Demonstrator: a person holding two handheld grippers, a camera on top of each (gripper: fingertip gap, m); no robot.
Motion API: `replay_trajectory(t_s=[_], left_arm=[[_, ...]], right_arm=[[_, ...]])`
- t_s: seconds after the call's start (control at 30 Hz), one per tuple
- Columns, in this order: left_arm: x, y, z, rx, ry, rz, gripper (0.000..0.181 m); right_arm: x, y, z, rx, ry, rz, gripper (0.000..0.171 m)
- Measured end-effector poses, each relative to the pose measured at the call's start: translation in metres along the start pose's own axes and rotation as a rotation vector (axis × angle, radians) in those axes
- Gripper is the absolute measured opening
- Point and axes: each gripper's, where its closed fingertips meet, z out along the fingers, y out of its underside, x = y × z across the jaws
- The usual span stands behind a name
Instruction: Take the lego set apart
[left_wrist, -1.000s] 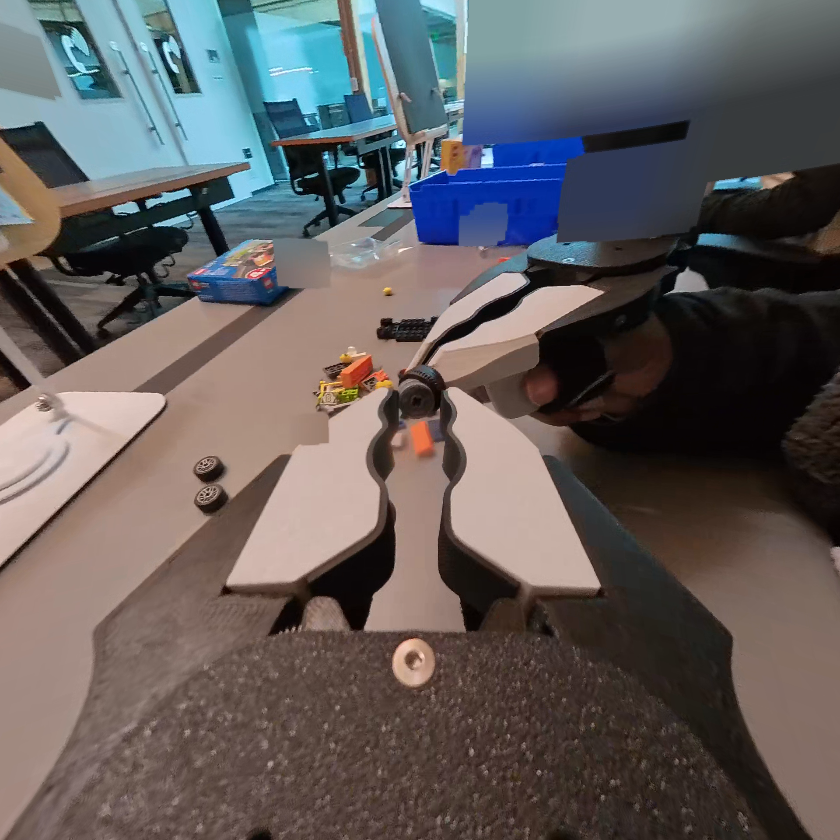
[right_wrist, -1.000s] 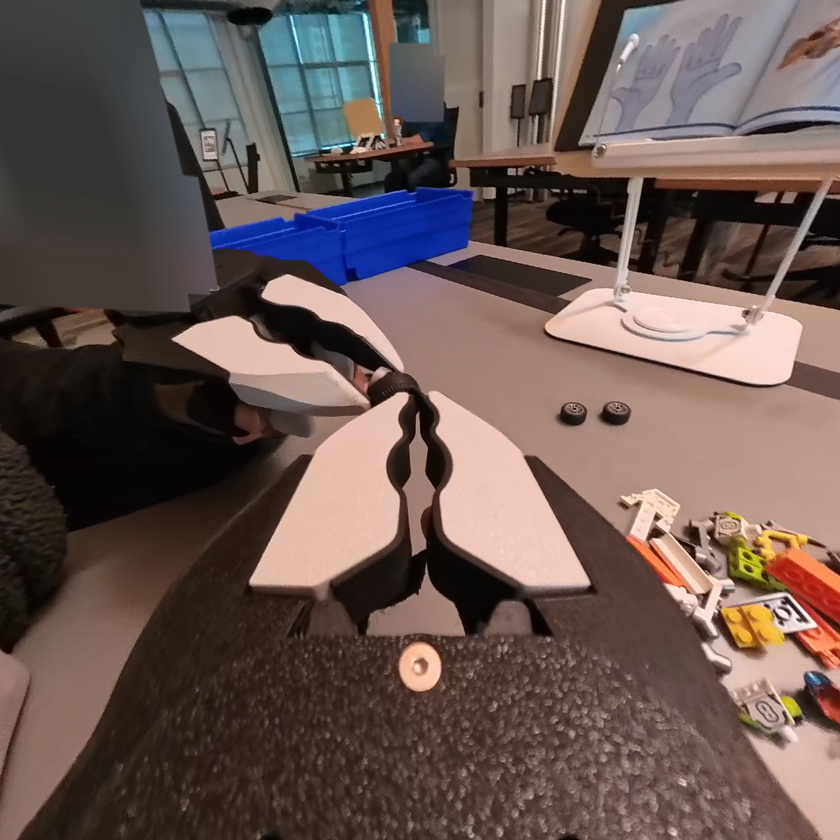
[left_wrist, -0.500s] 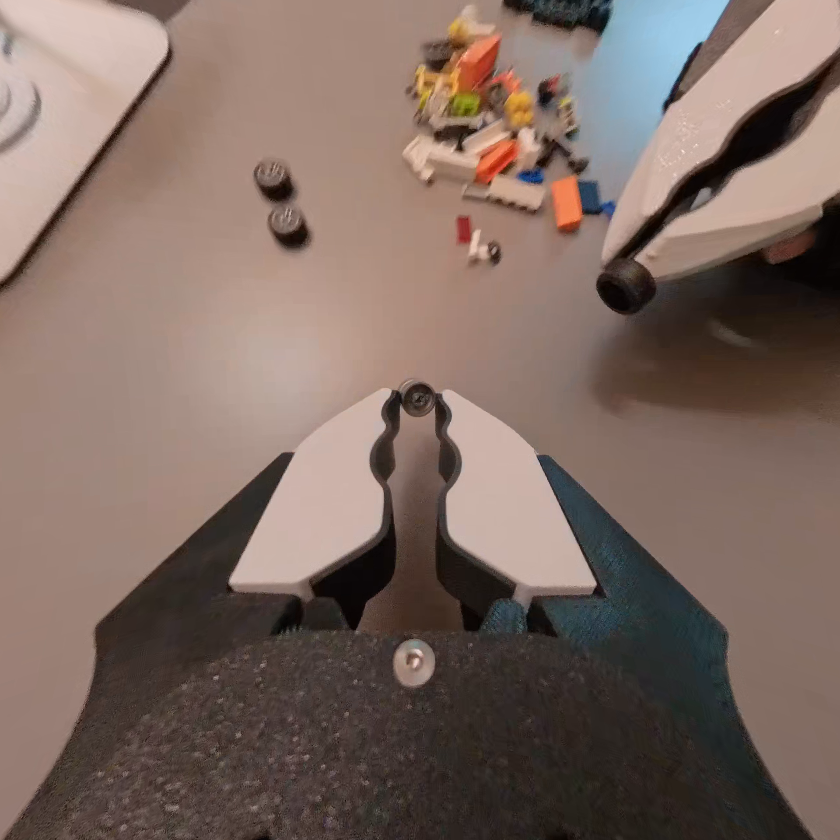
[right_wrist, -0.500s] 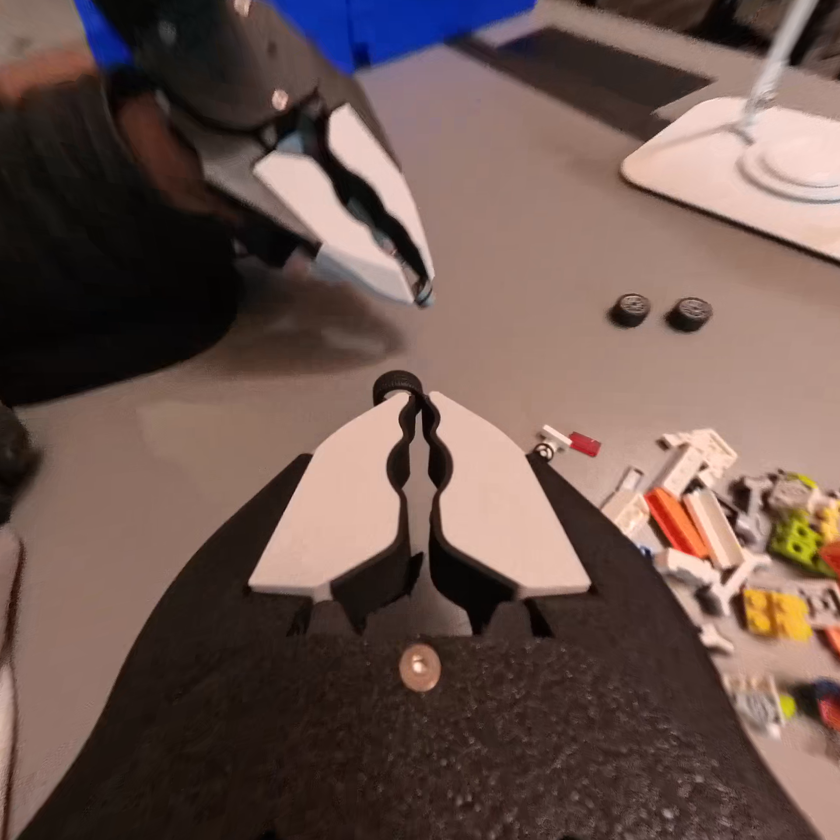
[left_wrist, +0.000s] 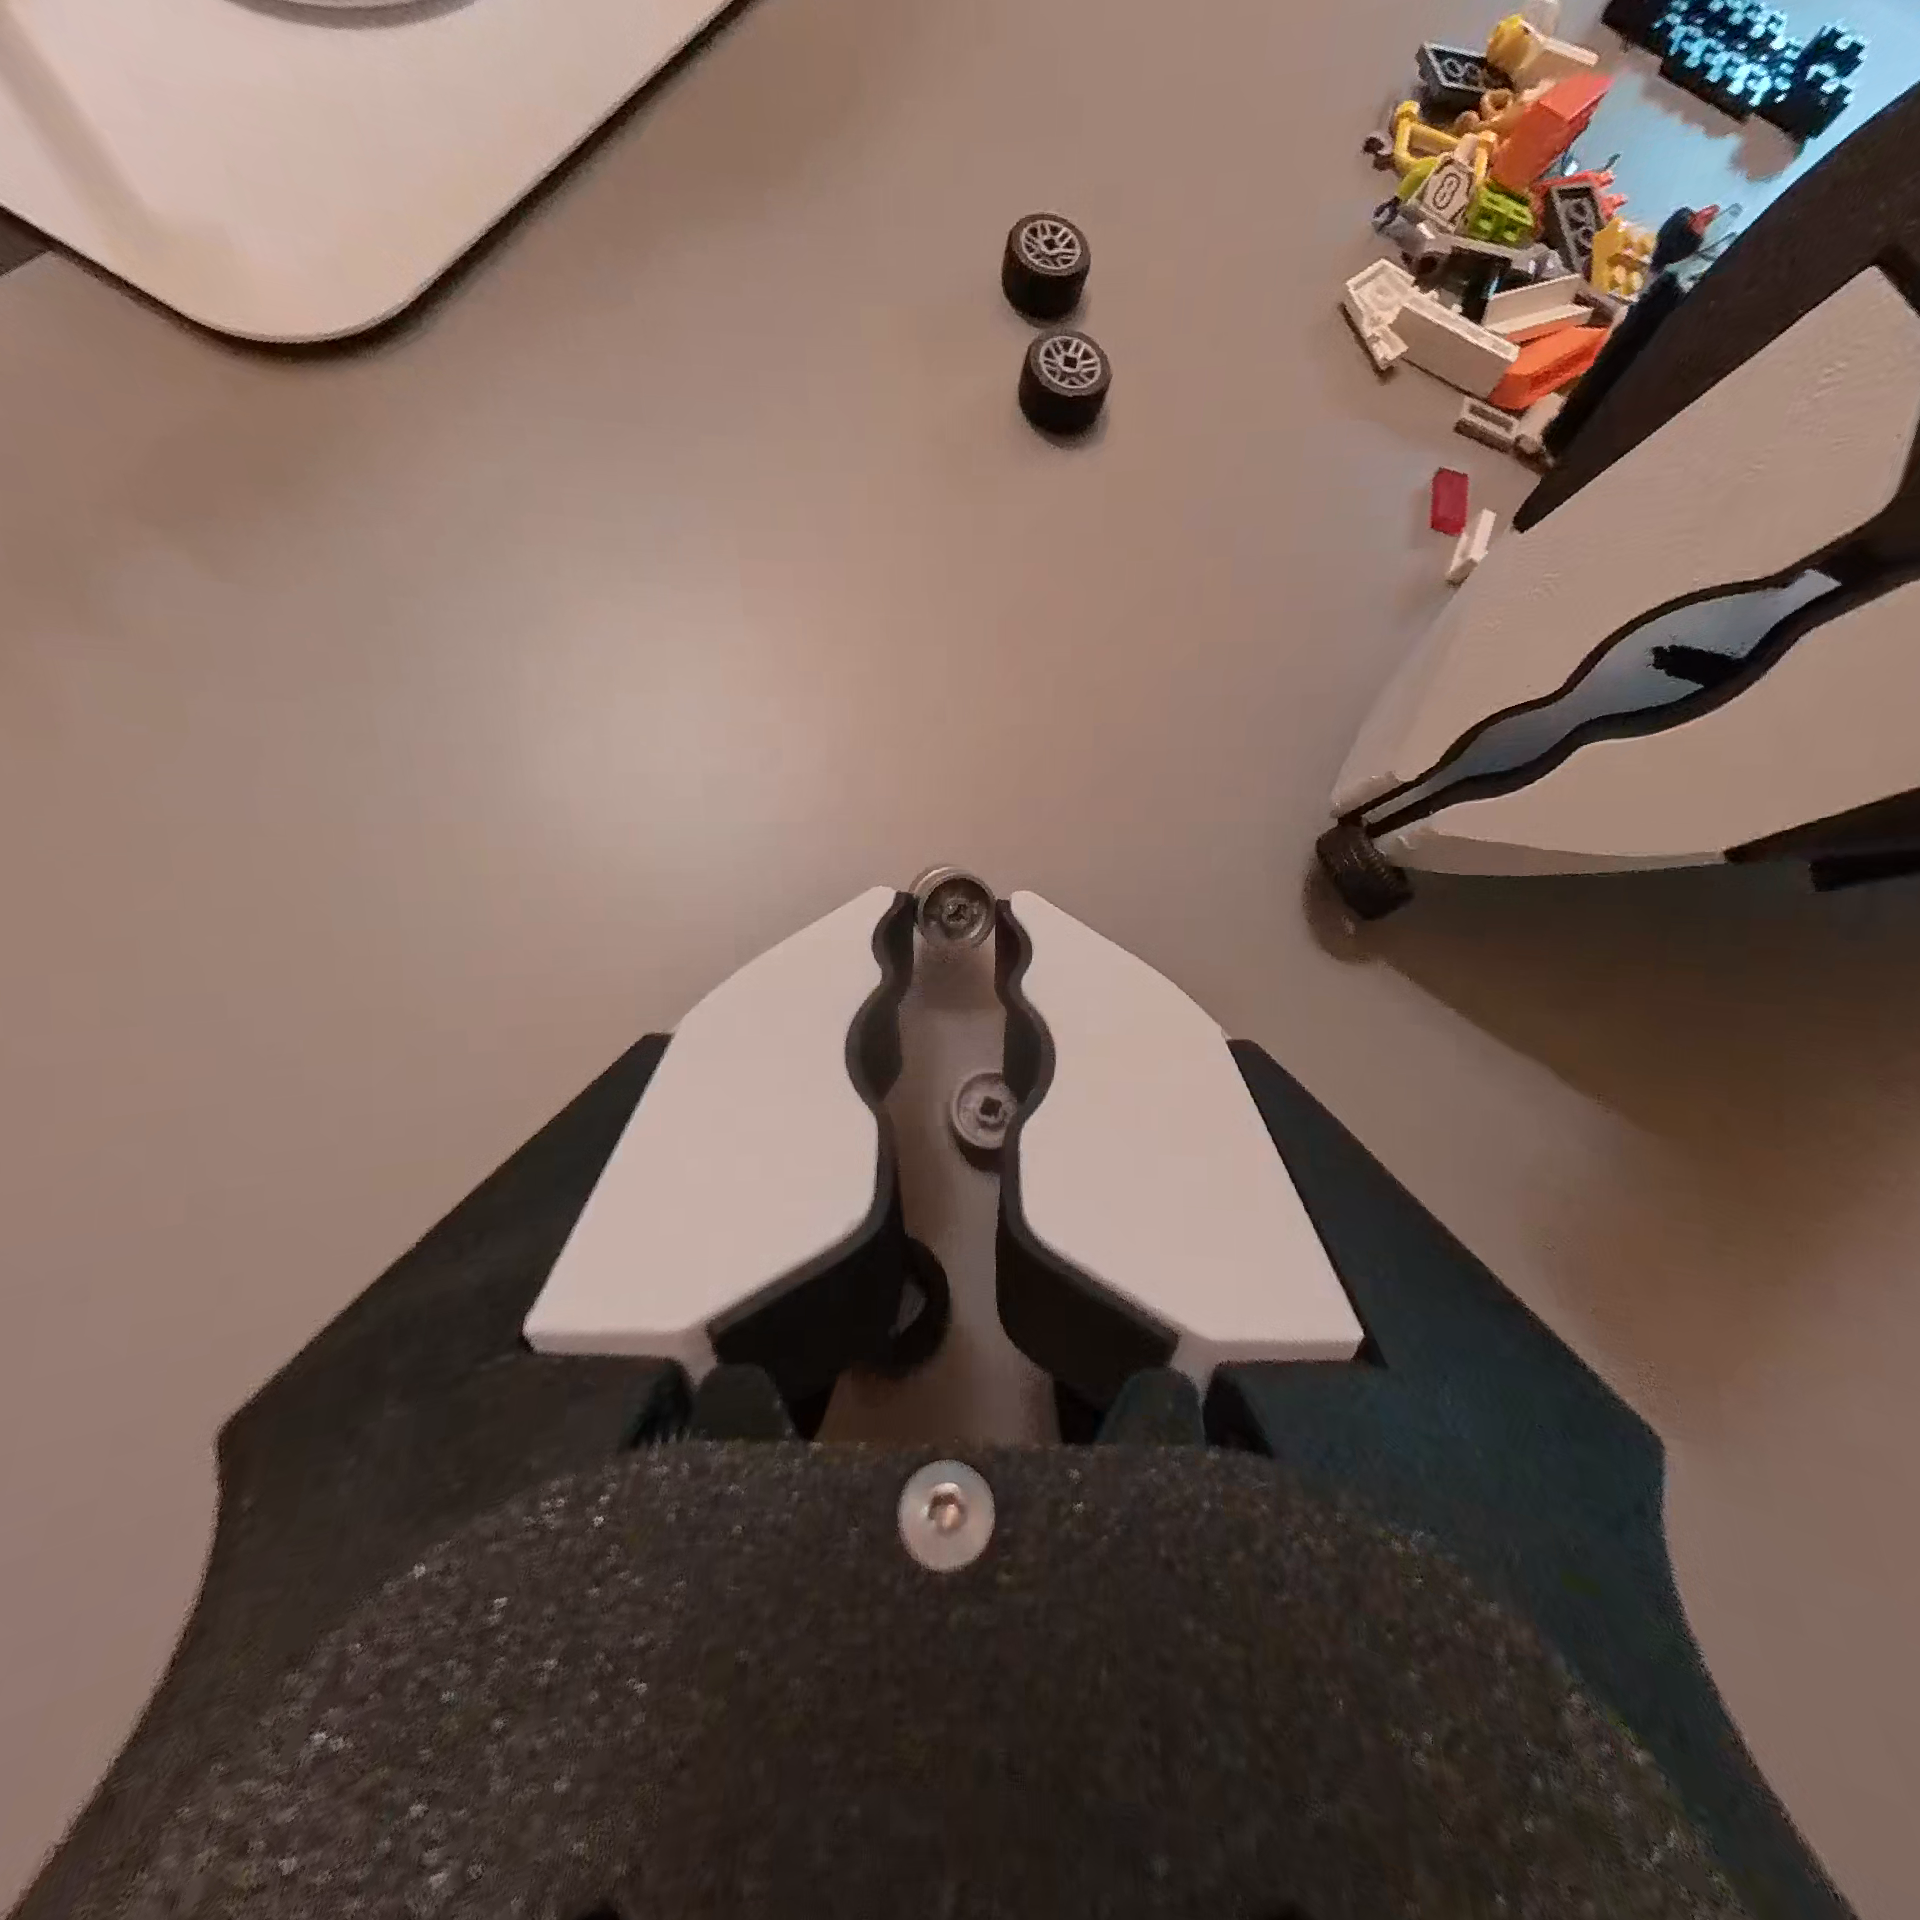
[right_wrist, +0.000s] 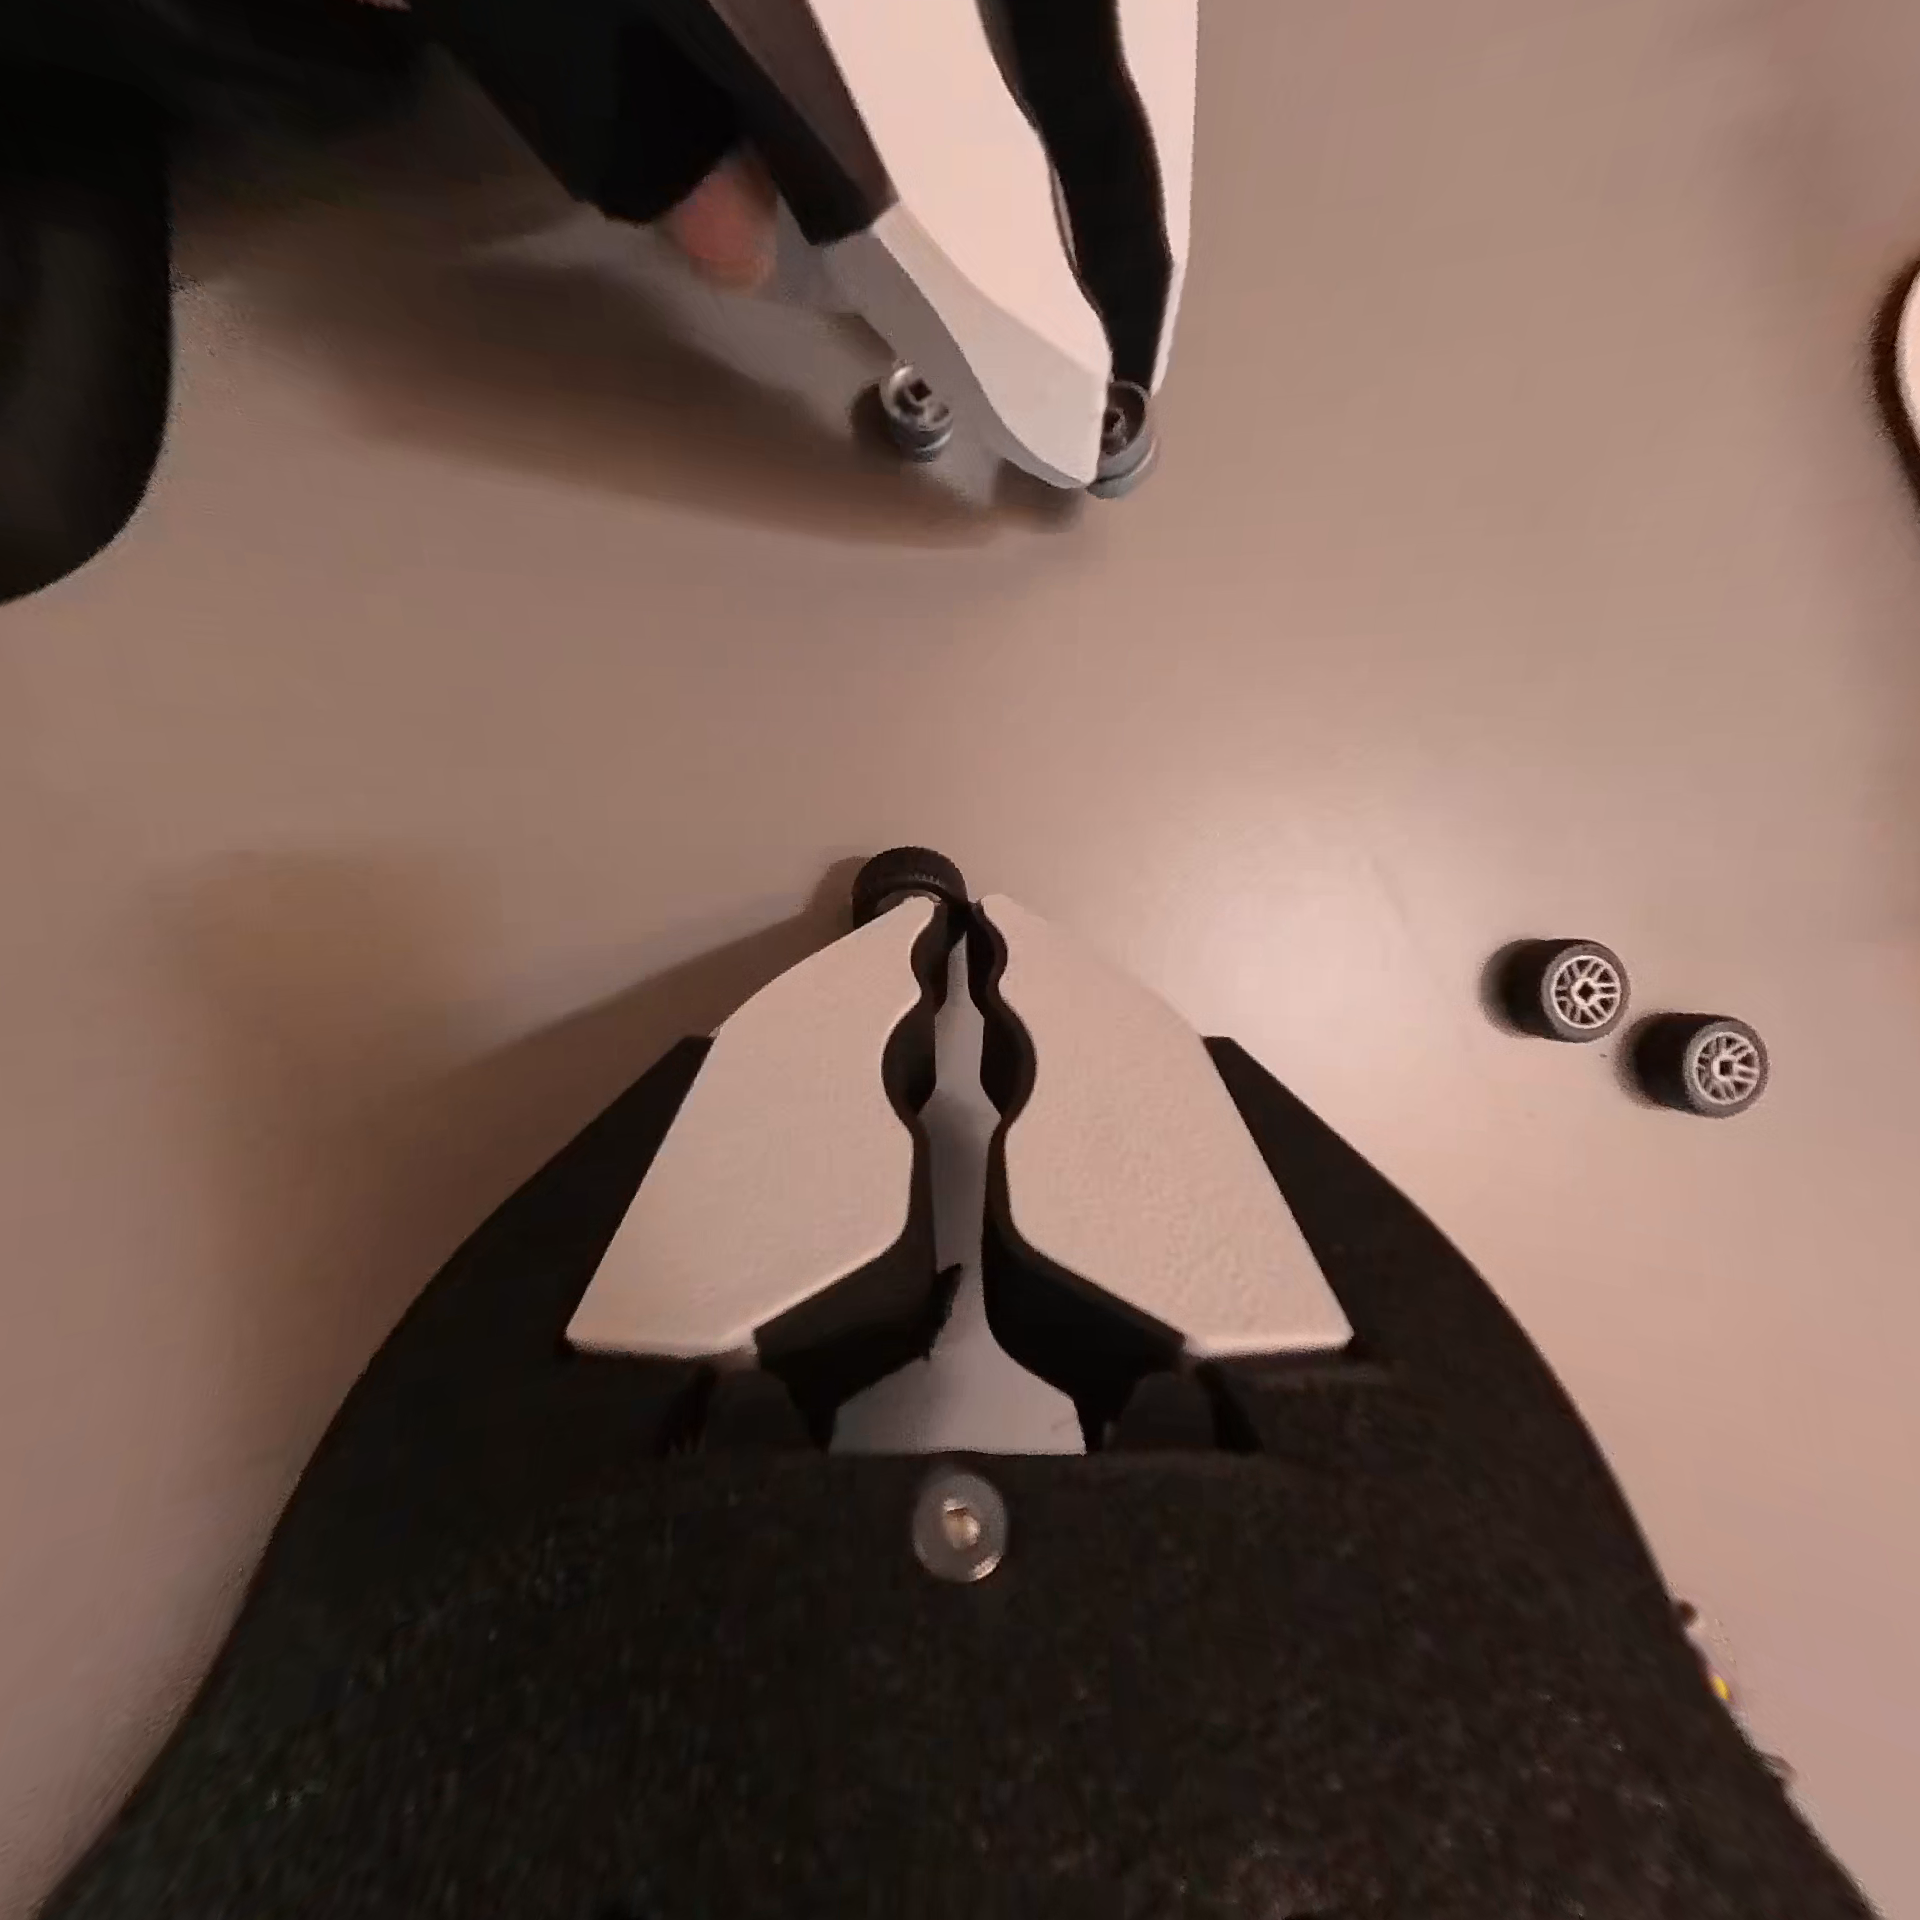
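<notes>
In the left wrist view, our left gripper pinched a grey wheel hub at its tips, low over the table.

In the right wrist view, our right gripper clamped a black rubber tyre. We judged both pieces light, the tyre soft and the hub slippery, best taken by the rim.

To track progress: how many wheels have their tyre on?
2: one wheel and a second wheel beside it on the table, left of the brick pile. The pile may hide more.
</notes>
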Motion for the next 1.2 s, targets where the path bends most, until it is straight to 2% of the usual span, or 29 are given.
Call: replay_trajectory(t_s=[0.1,0.2,0.37,0.47,0.57,0.8,0.93,0.97,1.03,1.1,1.2], left_arm=[[0.0,0.003,0.002,-0.011,-0.005,0.01,0.015],[0.0,0.002,0.0,-0.001,-0.014,0.02,0.02],[0.004,-0.013,-0.012,0.092,-0.011,0.04,0.021],[0.01,-0.026,-0.02,0.17,0.005,0.055,0.019],[0.019,-0.034,-0.02,0.22,0.037,0.059,0.017],[0.026,-0.034,-0.014,0.238,0.027,0.086,0.014],[0.028,-0.034,-0.011,0.249,0.05,0.085,0.013],[0.03,-0.035,-0.011,0.259,0.063,0.082,0.012],[0.035,-0.04,-0.013,0.29,0.112,0.049,0.012],[0.046,-0.048,-0.018,0.342,0.199,-0.016,0.014],[0.07,-0.065,-0.029,0.436,0.365,-0.125,0.02]], right_arm=[[0.0,0.0,0.003,-0.012,-0.002,-0.009,0.004],[0.0,0.0,0.003,-0.004,-0.002,-0.005,0.019],[0.004,-0.002,-0.015,0.091,-0.019,0.034,0.03],[0.026,-0.002,-0.043,0.232,-0.007,0.094,0.028],[0.06,0.006,-0.058,0.282,0.04,0.128,0.028],[0.11,0.022,-0.012,0.065,0.067,0.005,0.03],[0.122,0.019,0.008,0.0,0.079,-0.043,0.029],[0.122,0.019,0.011,-0.006,0.072,-0.044,0.021],[0.121,0.018,0.009,0.002,0.063,-0.044,0.021],[0.11,0.001,-0.008,0.142,0.087,-0.088,0.02],[0.07,-0.028,-0.052,0.439,0.158,-0.253,0.021]])
